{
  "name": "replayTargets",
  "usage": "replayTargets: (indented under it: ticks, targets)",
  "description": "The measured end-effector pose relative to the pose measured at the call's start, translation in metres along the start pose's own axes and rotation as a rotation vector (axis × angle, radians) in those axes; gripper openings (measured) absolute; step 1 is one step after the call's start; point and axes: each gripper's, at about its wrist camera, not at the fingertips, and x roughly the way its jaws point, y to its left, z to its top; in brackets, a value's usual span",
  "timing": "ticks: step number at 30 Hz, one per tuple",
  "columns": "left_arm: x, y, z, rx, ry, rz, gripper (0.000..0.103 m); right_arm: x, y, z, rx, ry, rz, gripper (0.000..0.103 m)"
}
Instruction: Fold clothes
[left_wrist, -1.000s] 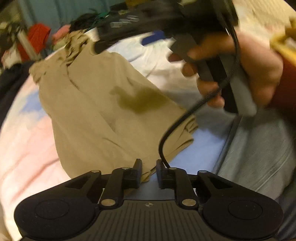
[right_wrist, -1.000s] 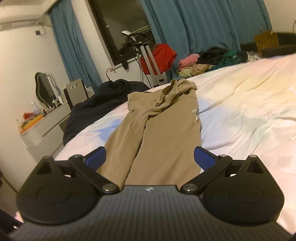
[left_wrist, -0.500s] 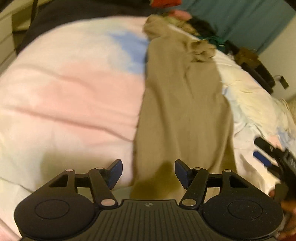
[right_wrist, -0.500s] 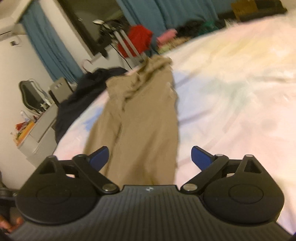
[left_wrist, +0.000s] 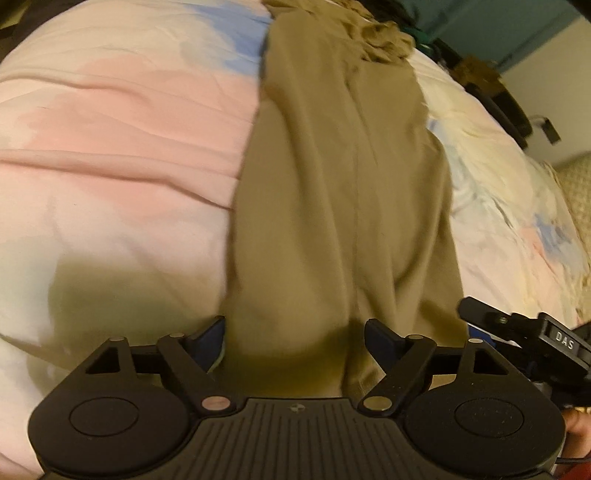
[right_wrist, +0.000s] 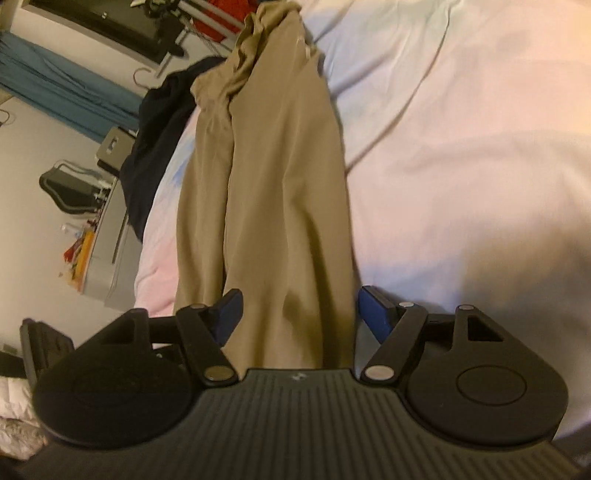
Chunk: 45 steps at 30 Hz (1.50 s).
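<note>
A pair of tan trousers (left_wrist: 343, 192) lies stretched lengthwise on the pastel bedspread (left_wrist: 110, 155), legs laid one over the other, waist bunched at the far end. My left gripper (left_wrist: 295, 334) is open and straddles the left part of the near hem. My right gripper (right_wrist: 297, 308) is open and straddles the right leg of the trousers (right_wrist: 273, 192) at the near hem. The right gripper's body (left_wrist: 517, 332) shows at the lower right of the left wrist view, close beside the left one. Neither gripper holds any cloth.
A dark garment (right_wrist: 162, 122) lies at the bed's left edge. A grey desk with clutter (right_wrist: 107, 251) and a chair (right_wrist: 66, 188) stand left of the bed. Blue curtains (right_wrist: 55, 88) and a red garment (right_wrist: 218, 22) are at the far end.
Both grippers have tilted down and moved closer to the trousers' near hem. The left gripper has opened from nearly shut to wide.
</note>
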Motion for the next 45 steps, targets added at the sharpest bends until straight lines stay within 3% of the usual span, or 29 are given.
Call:
replayTargets:
  ticks: [1, 3, 5, 6, 9, 13, 16, 21, 23, 25, 27, 28, 29, 30, 34, 38, 42, 43, 45]
  targets:
    - [-0.001, -0.002, -0.003, 0.013, 0.002, 0.000, 0.071, -0.001, 0.001, -0.003, 0.000, 0.015, -0.001, 0.072]
    - [-0.002, -0.001, -0.004, 0.005, -0.007, 0.014, 0.050, -0.003, 0.002, -0.010, 0.001, 0.048, 0.003, 0.072]
    - [-0.006, 0.005, -0.005, -0.025, -0.024, 0.006, 0.039, -0.004, 0.003, -0.017, 0.011, 0.084, 0.019, 0.072]
    - [-0.011, 0.008, -0.007, -0.039, -0.039, -0.001, 0.028, -0.004, 0.003, -0.020, 0.016, 0.098, 0.028, 0.072]
    - [-0.027, 0.017, -0.009, -0.078, -0.087, -0.042, 0.013, -0.007, 0.003, -0.024, 0.034, 0.121, 0.042, 0.072]
    - [-0.037, 0.024, -0.010, -0.124, -0.107, -0.105, 0.011, -0.008, 0.002, -0.026, 0.058, 0.144, 0.064, 0.072]
    - [-0.036, 0.030, -0.011, -0.162, -0.068, -0.117, 0.011, -0.004, 0.001, -0.027, 0.064, 0.167, 0.073, 0.072]
    - [-0.004, 0.025, 0.001, -0.162, 0.030, -0.112, 0.034, 0.004, 0.004, -0.026, 0.038, 0.206, 0.076, 0.072]
    - [-0.001, 0.018, 0.002, -0.125, 0.029, -0.119, 0.044, 0.005, 0.005, -0.026, 0.027, 0.212, 0.077, 0.067]
    - [-0.002, 0.012, 0.001, -0.085, 0.009, -0.122, 0.046, 0.006, 0.005, -0.026, 0.024, 0.213, 0.071, 0.056]
    - [-0.007, 0.009, 0.000, -0.070, -0.026, -0.125, 0.037, 0.005, 0.003, -0.025, 0.035, 0.195, 0.037, 0.044]
    - [-0.011, 0.011, -0.001, -0.079, -0.051, -0.122, 0.030, 0.003, 0.002, -0.025, 0.041, 0.175, 0.006, 0.028]
    - [-0.016, 0.013, -0.003, -0.092, -0.077, -0.116, 0.010, 0.001, 0.001, -0.026, 0.047, 0.154, -0.025, 0.018]
    - [-0.018, 0.016, -0.003, -0.111, -0.089, -0.122, 0.008, -0.001, 0.000, -0.026, 0.051, 0.135, -0.049, 0.016]
    - [-0.012, 0.019, -0.002, -0.152, -0.060, -0.130, 0.009, -0.003, 0.002, -0.028, 0.036, 0.127, -0.059, 0.016]
    - [0.001, 0.018, -0.001, -0.137, 0.023, -0.113, 0.025, 0.002, 0.008, -0.028, 0.014, 0.131, -0.072, 0.016]
    - [0.007, 0.005, 0.000, -0.056, 0.035, -0.128, 0.041, 0.011, 0.009, -0.027, 0.014, 0.179, -0.039, 0.025]
    - [0.009, 0.003, 0.000, -0.043, 0.032, -0.118, 0.040, 0.014, 0.008, -0.026, 0.020, 0.194, -0.024, 0.027]
    - [0.010, 0.002, 0.000, -0.041, 0.024, -0.092, 0.016, 0.019, 0.009, -0.025, 0.018, 0.215, -0.001, 0.034]
